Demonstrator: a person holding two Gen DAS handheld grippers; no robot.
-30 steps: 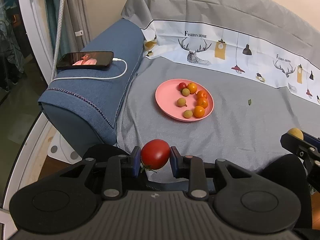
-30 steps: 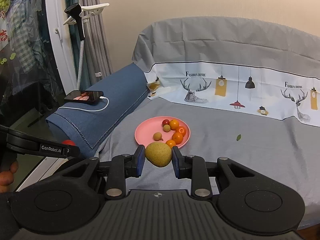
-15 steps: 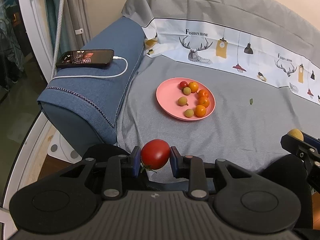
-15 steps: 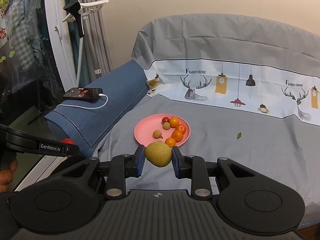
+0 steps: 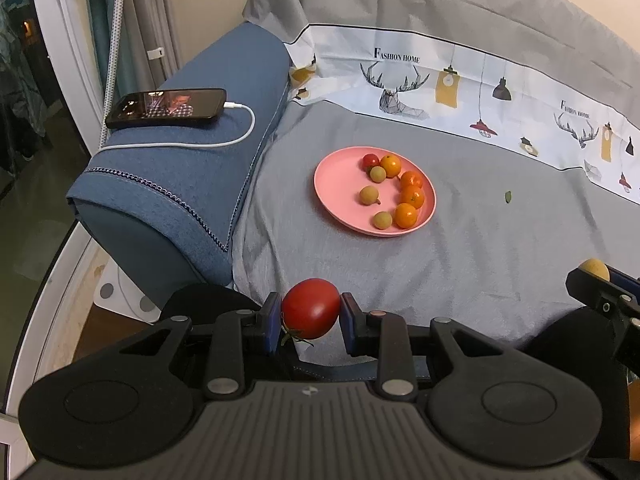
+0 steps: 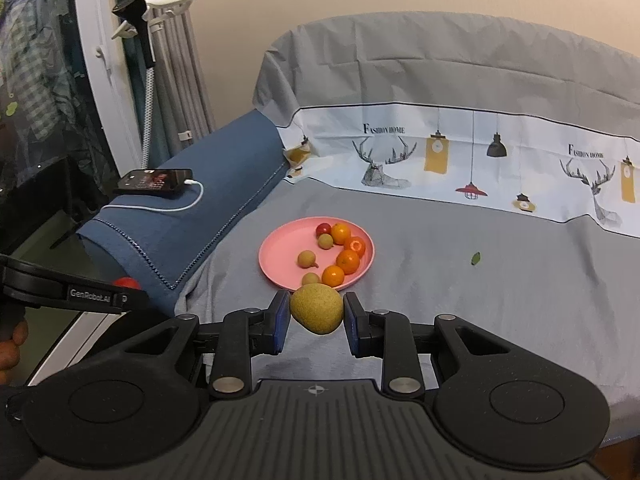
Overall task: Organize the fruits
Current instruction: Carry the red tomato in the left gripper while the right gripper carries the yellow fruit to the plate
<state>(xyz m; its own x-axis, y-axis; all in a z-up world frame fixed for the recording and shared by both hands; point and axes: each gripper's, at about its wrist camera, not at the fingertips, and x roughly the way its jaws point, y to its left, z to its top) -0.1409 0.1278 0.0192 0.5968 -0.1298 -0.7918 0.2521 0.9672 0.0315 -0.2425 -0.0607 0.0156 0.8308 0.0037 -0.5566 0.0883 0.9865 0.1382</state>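
Tomato (image 5: 311, 308) clamped in left gripper (image 5: 309, 322), long axis across pads, stem end down-left. Pear (image 6: 316, 308) pinched in right gripper (image 6: 316, 318), long axis tilted, near plate (image 6: 280, 254) edge.

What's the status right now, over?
Left tongs shut on red tomato. Right tongs shut on yellow-brown pear. Pink plate ahead holds small fruits. Path clear.
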